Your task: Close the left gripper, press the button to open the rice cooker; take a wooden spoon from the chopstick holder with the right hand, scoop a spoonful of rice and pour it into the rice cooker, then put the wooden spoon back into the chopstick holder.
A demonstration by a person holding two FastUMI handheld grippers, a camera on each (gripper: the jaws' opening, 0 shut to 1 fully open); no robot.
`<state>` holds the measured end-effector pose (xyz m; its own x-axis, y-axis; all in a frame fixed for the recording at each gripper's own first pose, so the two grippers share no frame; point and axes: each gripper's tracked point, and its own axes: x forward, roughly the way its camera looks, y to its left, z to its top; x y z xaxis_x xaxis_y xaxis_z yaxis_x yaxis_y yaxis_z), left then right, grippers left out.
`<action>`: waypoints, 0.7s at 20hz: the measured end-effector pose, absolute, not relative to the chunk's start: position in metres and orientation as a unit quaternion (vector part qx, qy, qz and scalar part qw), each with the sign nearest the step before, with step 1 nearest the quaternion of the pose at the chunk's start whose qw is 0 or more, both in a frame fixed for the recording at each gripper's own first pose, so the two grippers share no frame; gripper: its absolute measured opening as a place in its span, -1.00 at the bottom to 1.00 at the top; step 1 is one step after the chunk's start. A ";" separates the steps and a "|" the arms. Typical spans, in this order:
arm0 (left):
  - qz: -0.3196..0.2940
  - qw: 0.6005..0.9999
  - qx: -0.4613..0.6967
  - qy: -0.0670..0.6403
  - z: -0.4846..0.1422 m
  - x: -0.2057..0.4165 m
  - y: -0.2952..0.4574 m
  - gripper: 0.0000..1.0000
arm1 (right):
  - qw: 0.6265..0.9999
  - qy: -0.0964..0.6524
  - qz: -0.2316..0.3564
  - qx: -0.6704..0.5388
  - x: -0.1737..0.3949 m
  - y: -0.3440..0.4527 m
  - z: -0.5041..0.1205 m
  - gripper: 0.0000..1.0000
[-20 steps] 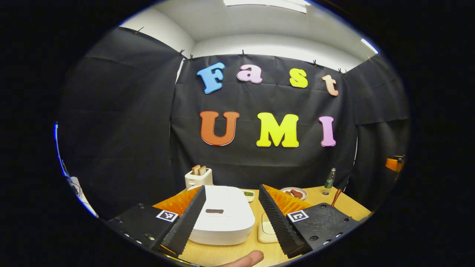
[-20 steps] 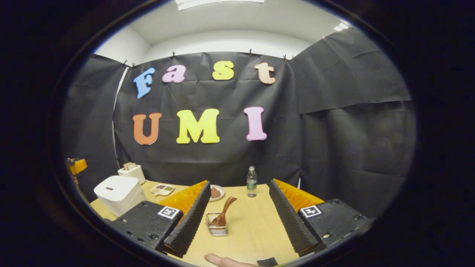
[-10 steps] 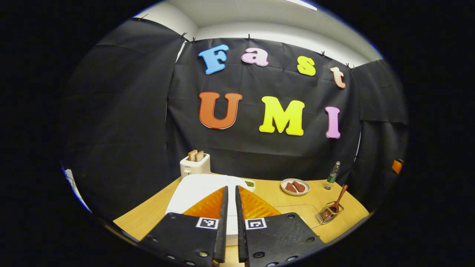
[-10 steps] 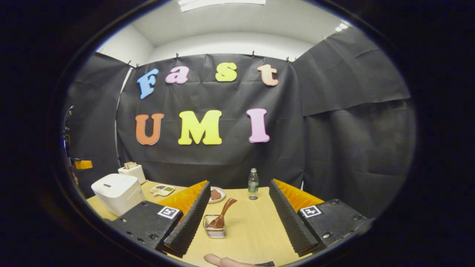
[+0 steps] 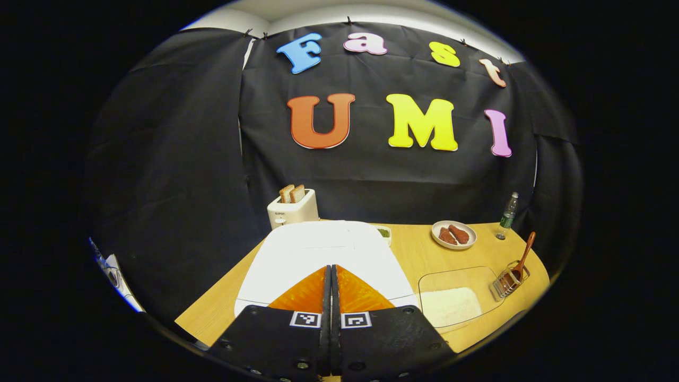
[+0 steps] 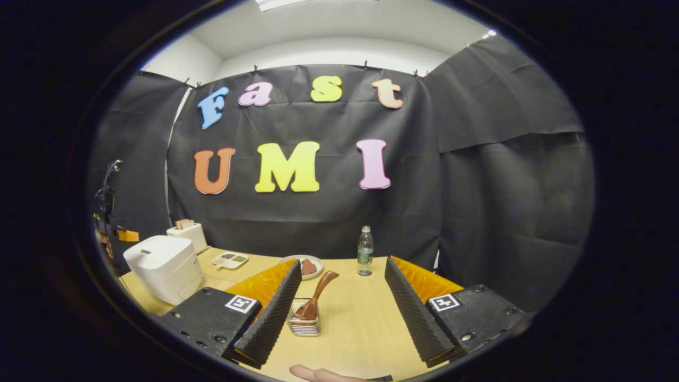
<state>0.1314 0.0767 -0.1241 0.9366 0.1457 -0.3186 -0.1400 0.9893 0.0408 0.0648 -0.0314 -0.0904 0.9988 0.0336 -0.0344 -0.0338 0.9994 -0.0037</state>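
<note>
Left tongs [image 5: 330,270] now closed over rice cooker [image 5: 323,254]; right tongs [image 6: 342,281] wide open.

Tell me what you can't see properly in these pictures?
- Rice cooker button: in the left gripper view, hidden under the shut left tool, so contact cannot be judged.
- Wooden spoon bowl: in the right gripper view, hidden down inside the chopstick holder.
- Food in the divided dish: too small to identify.

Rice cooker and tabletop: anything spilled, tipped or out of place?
Nothing stands out. The rice cooker sits level with its lid down, the wooden spoon leans in the chopstick holder, and the rice lies inside its clear tray.
</note>
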 end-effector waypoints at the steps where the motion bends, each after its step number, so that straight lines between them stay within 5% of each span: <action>1: 0.077 0.982 0.007 0.170 -0.130 0.135 0.079 -1.00 | 1.000 0.026 0.017 0.000 0.067 -0.032 -0.097 1.00; 14: 0.093 0.970 -0.016 0.224 -0.164 0.136 0.083 -0.98 | 0.999 0.052 0.008 -0.004 0.070 -0.052 -0.113 0.97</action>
